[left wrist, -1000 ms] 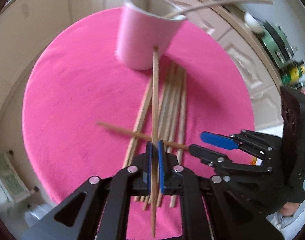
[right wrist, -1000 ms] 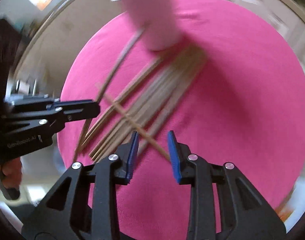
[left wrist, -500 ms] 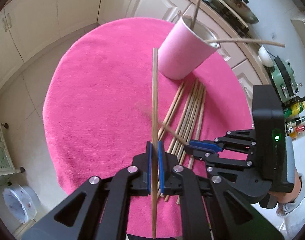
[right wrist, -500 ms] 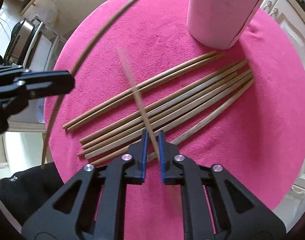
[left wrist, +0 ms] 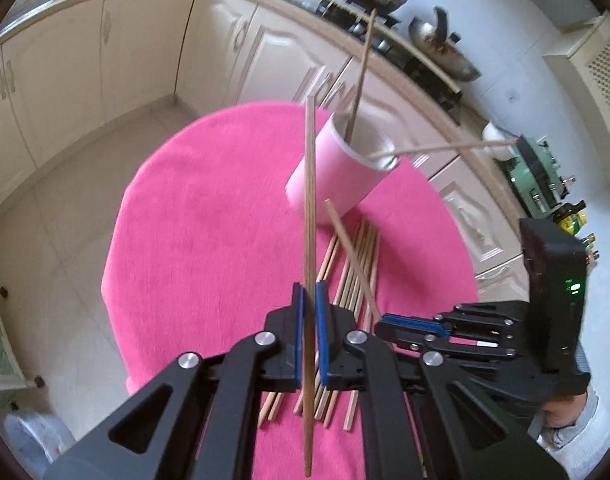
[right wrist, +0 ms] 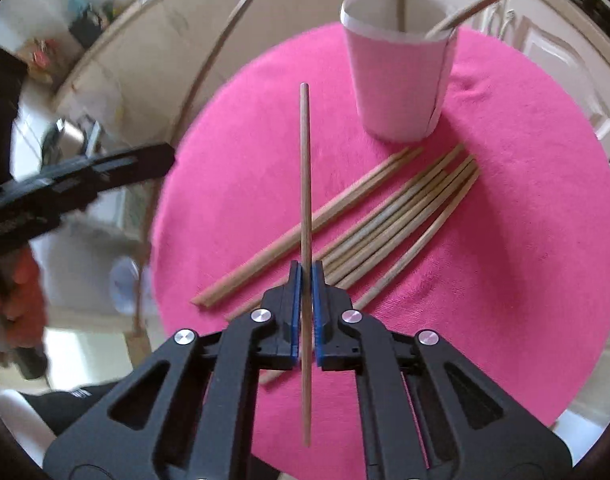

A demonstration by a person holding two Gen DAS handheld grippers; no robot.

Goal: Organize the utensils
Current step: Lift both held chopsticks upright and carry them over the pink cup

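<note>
Both the left gripper and right gripper are clenched on one chopstick each, lifted above the pink-clothed table; next, tip them into the pink cup near its far edge.

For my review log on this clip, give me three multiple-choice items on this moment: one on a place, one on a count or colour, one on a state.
1. Where do the loose chopsticks lie?
A. inside the cup
B. on the pink cloth, beside the cup
C. on the floor

2. How many chopsticks stand in the pink cup?
A. none
B. two
C. six

3. What is the right gripper doing?
A. open over the pile
B. shut on nothing
C. shut on a chopstick

Answers: 1 B, the pile rests on the pink cloth just below the cup's base. 2 B, two sticks poke above its rim. 3 C, its blue pads pinch the right-hand chopstick; the left gripper likewise clamps the left-hand chopstick.
</note>
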